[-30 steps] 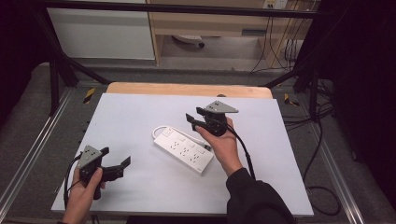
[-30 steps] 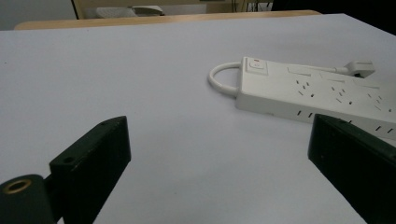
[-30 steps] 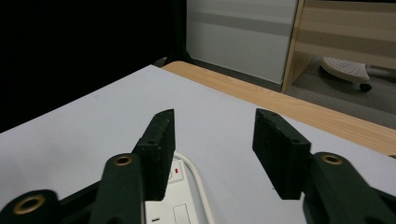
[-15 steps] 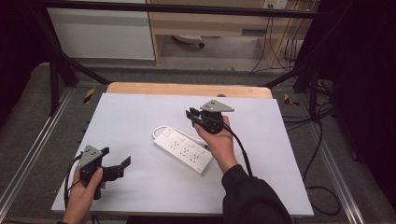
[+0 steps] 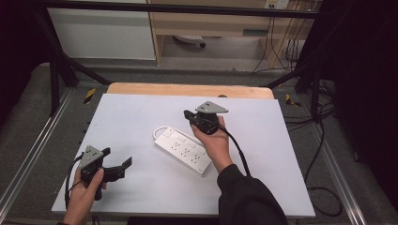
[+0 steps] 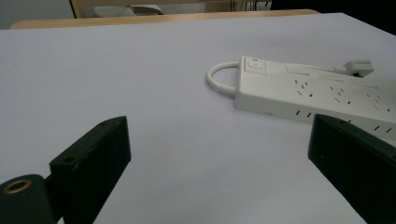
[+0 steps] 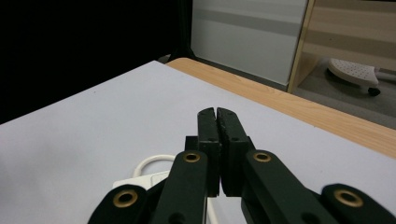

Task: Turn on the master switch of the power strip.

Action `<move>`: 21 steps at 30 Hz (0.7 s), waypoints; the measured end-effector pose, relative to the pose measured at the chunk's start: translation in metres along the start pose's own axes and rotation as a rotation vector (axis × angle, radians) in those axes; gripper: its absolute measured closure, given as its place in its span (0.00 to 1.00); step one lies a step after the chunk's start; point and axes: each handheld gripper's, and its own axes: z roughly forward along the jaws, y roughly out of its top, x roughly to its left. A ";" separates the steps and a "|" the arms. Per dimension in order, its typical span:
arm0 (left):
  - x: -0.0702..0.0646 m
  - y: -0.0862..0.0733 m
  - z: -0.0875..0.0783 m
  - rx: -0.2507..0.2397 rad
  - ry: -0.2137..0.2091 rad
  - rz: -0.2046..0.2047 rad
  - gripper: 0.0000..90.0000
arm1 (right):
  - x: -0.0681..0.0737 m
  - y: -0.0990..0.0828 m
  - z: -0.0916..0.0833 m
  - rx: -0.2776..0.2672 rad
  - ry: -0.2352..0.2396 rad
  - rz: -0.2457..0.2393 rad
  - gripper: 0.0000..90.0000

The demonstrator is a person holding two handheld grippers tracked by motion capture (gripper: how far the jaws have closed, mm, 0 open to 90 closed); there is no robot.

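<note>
We hold the right gripper (image 5: 190,115) raised over the far end of the white power strip (image 5: 184,150), which lies mid-table; its jaws have just closed together, empty. Our left gripper (image 5: 117,160) rests near the table's front-left, jaws spread wide.

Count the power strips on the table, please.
1. The white power strip lies near the middle of the white table, just below the right hand-held gripper; none seems hidden.
</note>
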 end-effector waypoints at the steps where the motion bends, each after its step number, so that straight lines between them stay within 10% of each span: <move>1: 0.000 0.000 0.000 0.000 0.001 0.003 0.06 | 0.002 -0.002 0.004 0.015 0.004 -0.007 1.00; 21: -0.001 0.000 0.000 0.006 -0.003 0.012 0.07 | 0.016 -0.016 0.035 0.098 0.028 0.008 1.00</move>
